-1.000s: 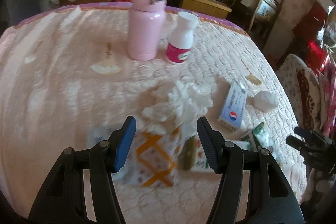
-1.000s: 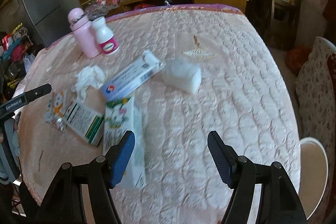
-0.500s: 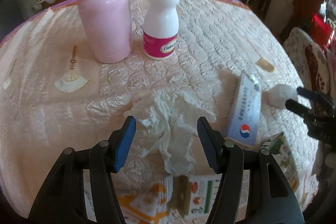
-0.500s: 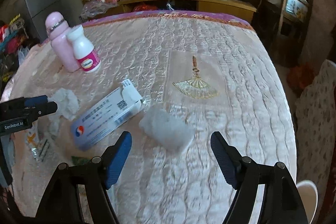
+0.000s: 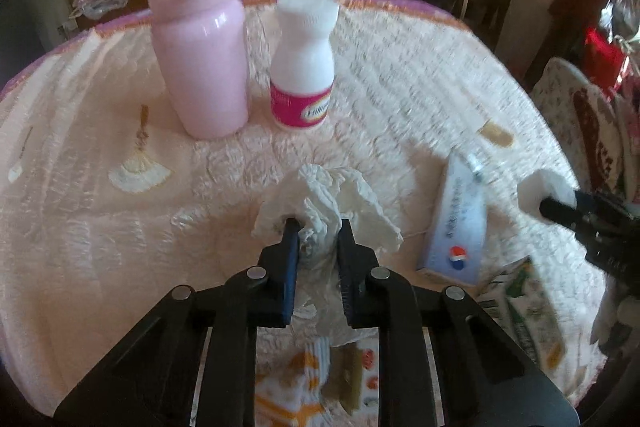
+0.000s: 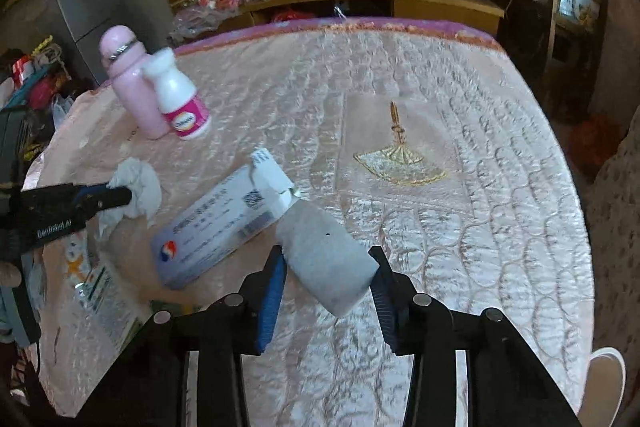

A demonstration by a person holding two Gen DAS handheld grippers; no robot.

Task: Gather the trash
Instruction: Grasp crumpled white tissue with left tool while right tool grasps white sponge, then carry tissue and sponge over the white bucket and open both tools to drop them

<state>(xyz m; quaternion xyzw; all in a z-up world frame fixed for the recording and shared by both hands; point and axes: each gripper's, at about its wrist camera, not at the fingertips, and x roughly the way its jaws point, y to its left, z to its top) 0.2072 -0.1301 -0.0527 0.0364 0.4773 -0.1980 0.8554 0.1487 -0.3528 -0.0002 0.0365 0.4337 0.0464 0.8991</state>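
My left gripper (image 5: 318, 227) is shut on a crumpled white tissue (image 5: 332, 199) lying on the pink quilted table cover (image 5: 100, 247); it also shows in the right wrist view (image 6: 138, 187). My right gripper (image 6: 328, 261) has its jaws closed against both sides of a grey-white wad of paper (image 6: 326, 255), which also shows in the left wrist view (image 5: 538, 189). A white and blue carton (image 6: 222, 223) lies flat between the two grippers.
A pink flask (image 5: 200, 35) and a white bottle with a pink label (image 5: 304, 63) stand at the back. Flat wrappers (image 5: 316, 379) and a green printed packet (image 5: 524, 311) lie near the front edge. A white stool (image 6: 606, 379) stands off the table's right side.
Both grippers have moved forward and closed: the left onto the crumpled tissue, the right onto the paper wad. Both were open half a second ago.
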